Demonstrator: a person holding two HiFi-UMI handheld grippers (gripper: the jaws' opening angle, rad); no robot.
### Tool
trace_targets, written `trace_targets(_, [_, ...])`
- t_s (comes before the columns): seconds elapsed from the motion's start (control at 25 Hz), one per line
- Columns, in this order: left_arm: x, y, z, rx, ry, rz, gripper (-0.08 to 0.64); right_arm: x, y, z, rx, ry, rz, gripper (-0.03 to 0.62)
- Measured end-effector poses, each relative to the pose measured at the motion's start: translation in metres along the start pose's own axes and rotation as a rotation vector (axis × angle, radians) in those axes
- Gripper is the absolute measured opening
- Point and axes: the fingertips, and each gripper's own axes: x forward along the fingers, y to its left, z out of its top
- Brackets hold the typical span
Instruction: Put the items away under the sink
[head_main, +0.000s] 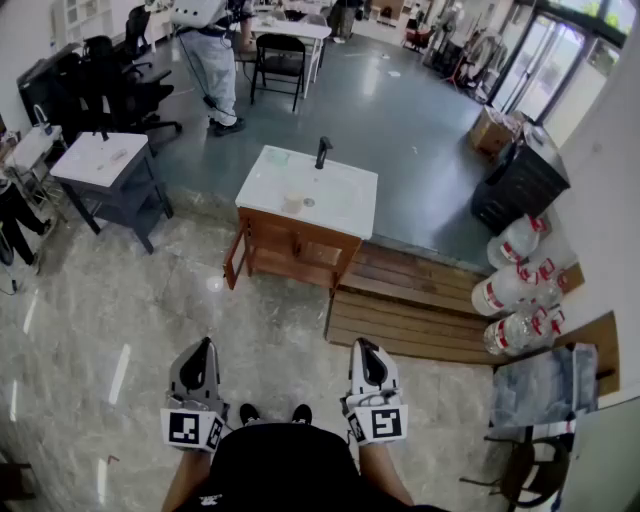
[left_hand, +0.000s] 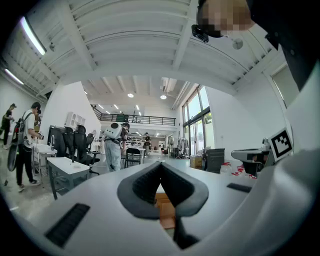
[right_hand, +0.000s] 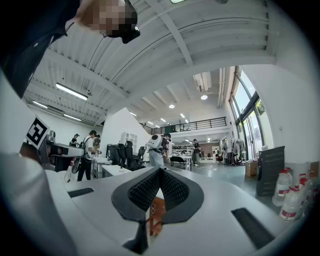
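A wooden sink cabinet (head_main: 296, 248) with a white basin top (head_main: 345, 205) and a black faucet (head_main: 322, 152) stands a few steps ahead of me. Its left door (head_main: 234, 262) seems swung open. A small pale object (head_main: 292, 203) lies on the basin top. My left gripper (head_main: 201, 346) and right gripper (head_main: 364, 346) are held level at waist height, side by side, pointing at the cabinet. Both are shut with nothing between the fingers. The left gripper view shows its pads (left_hand: 145, 184) meeting over the cabinet, and the right gripper view shows its pads (right_hand: 172, 190) meeting likewise.
A low wooden platform (head_main: 420, 310) lies right of the cabinet, with several large water bottles (head_main: 512, 292) against the right wall. A white table (head_main: 100, 160) stands at the left, a black cabinet (head_main: 520, 185) far right, a stool (head_main: 540, 462) near right. A person (head_main: 210, 50) stands beyond.
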Motion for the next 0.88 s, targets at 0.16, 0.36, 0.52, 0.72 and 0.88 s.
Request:
trace_targets(0.16, [-0.003,0.001,-0.002,0.001,0.0,0.002,0.006,-0.001,0.003,0.001,-0.003,-0.003,0.002,0.014])
trace_targets(0.36, [-0.005,0.003,-0.003,-0.003,0.0,0.004,0.006,-0.002,0.007,0.0,-0.007,-0.007,0.016,0.014])
trace_targets(0.52, [-0.006,0.003,-0.006,-0.011,0.008,0.004,0.006,-0.003,0.008,0.002,-0.007,-0.02,0.028,0.015])
trace_targets(0.72, [-0.009,0.006,-0.009,-0.002,0.017,0.019,0.006,-0.004,0.009,0.0,-0.018,-0.001,0.024,0.015])
trace_targets(0.88, [-0.011,0.007,-0.01,-0.002,0.017,0.02,0.006,-0.005,0.009,0.001,-0.019,-0.018,0.026,0.023])
